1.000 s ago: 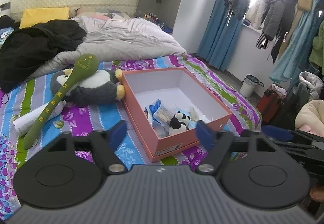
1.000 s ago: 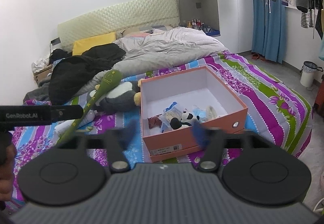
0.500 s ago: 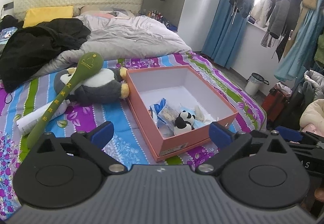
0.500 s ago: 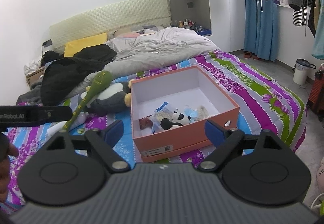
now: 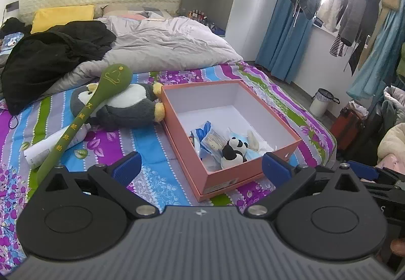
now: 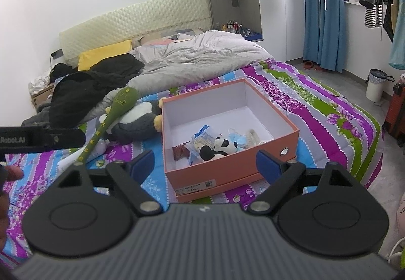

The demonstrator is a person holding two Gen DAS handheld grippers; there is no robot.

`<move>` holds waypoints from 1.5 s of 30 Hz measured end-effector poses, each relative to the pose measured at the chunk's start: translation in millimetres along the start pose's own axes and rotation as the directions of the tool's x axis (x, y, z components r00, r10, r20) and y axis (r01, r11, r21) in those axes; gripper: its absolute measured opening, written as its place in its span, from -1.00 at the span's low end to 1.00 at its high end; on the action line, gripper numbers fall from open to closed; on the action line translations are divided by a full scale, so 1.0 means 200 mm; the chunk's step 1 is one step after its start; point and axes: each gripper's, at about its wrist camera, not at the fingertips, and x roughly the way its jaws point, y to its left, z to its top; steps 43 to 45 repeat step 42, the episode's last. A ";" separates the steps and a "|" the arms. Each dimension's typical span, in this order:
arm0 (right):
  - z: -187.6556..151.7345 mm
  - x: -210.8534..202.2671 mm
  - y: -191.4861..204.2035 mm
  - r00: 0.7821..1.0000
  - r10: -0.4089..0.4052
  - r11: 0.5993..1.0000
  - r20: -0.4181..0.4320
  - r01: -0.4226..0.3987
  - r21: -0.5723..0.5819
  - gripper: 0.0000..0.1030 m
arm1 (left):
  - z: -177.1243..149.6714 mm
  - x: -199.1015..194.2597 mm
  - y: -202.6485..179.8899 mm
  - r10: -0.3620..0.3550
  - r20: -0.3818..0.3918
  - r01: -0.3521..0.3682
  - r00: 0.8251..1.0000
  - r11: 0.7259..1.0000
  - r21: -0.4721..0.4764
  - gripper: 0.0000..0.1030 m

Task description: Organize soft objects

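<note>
An open orange box (image 5: 253,171) (image 6: 227,168) sits on the striped bedspread. Inside lie a small panda plush (image 5: 234,150) (image 6: 217,147), blue packets and other small soft items. Left of the box lies a grey-and-white penguin plush (image 5: 126,109) (image 6: 136,120) with a long green plush stick (image 5: 83,117) (image 6: 108,117) across it. My left gripper (image 5: 201,167) is open and empty, held short of the box. My right gripper (image 6: 205,162) is open and empty, also in front of the box.
A white tube (image 5: 55,143) lies under the green stick. A black coat (image 5: 50,59) and grey duvet (image 5: 164,44) cover the far bed. A bin (image 5: 322,101) and a red suitcase (image 5: 350,125) stand on the floor at right. Clothes hang by the window.
Both grippers have opened wide from a narrower gap. Both views have shifted slightly; the box and toys have not moved.
</note>
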 end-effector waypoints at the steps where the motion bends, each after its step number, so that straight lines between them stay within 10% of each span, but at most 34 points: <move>1: 0.00 0.00 0.00 1.000 0.000 1.000 -0.001 0.000 0.000 0.72 | 0.00 0.00 0.00 0.001 -0.003 -0.001 1.000 1.000 0.003 0.99; 45: 0.00 -0.01 -0.03 1.000 -0.026 1.000 0.005 0.026 0.012 0.72 | -0.01 -0.02 -0.03 0.008 0.014 -0.009 1.000 1.000 0.019 0.99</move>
